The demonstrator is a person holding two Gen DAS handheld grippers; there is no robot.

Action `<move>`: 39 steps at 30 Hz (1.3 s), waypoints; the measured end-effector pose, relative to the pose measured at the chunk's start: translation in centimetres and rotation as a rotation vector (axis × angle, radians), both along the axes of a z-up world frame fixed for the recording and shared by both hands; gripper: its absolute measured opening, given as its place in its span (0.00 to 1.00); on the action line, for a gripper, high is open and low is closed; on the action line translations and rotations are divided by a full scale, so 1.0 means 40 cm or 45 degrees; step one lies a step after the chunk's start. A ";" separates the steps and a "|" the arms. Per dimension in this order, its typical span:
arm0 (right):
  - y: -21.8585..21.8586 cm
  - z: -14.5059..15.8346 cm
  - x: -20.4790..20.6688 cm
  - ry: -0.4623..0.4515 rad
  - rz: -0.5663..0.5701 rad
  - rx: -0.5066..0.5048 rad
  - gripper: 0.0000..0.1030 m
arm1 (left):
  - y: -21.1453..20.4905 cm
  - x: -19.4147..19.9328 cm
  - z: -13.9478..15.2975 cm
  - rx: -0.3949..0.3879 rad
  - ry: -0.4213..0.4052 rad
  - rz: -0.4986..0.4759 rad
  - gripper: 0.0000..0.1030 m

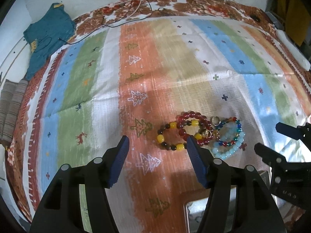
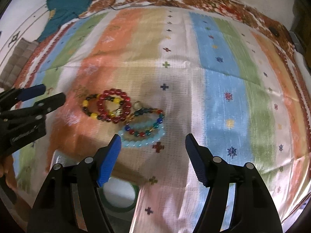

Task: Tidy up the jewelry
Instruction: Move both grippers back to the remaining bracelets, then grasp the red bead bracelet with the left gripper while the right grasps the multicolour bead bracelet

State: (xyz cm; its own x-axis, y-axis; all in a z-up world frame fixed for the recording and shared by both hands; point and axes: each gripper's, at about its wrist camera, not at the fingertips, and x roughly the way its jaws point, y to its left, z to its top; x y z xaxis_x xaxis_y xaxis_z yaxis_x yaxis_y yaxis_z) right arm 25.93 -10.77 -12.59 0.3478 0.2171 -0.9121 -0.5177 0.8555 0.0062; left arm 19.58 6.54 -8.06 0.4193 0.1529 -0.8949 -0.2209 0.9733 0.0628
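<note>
A pile of bead bracelets lies on the striped cloth. A yellow-and-black bracelet (image 1: 171,136) (image 2: 91,106) overlaps a dark red one (image 1: 194,128) (image 2: 113,105). A multicoloured bracelet (image 1: 231,132) (image 2: 147,123) lies on a pale blue one (image 1: 229,147) (image 2: 140,138). A small silver ring (image 1: 216,120) (image 2: 137,104) sits between them. My left gripper (image 1: 157,153) (image 2: 43,95) is open and empty, just in front of the yellow-and-black bracelet. My right gripper (image 2: 152,149) (image 1: 266,137) is open and empty, just short of the pale blue bracelet.
A green-rimmed round container (image 2: 120,196) sits below my right gripper. A box edge with a shiny lining (image 1: 196,209) shows under my left gripper. A teal garment (image 1: 46,38) and cables (image 1: 116,21) lie at the far edge. A folded grey cloth (image 1: 11,106) is at left.
</note>
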 end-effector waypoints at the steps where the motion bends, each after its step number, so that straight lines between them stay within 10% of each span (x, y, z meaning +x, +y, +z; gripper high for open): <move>1: 0.001 -0.007 0.010 0.009 -0.007 -0.006 0.66 | 0.002 0.003 -0.003 0.000 0.005 0.001 0.60; 39: 0.046 -0.136 0.150 0.111 -0.052 -0.168 0.64 | -0.009 0.157 -0.150 0.014 0.174 -0.126 0.60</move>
State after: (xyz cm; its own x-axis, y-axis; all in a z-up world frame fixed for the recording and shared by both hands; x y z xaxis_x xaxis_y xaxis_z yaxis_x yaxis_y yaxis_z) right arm 31.91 -8.94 -18.02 0.2720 0.0806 -0.9589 -0.4851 0.8721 -0.0643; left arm 25.87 6.17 -14.08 0.3074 0.1268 -0.9431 -0.1130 0.9889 0.0962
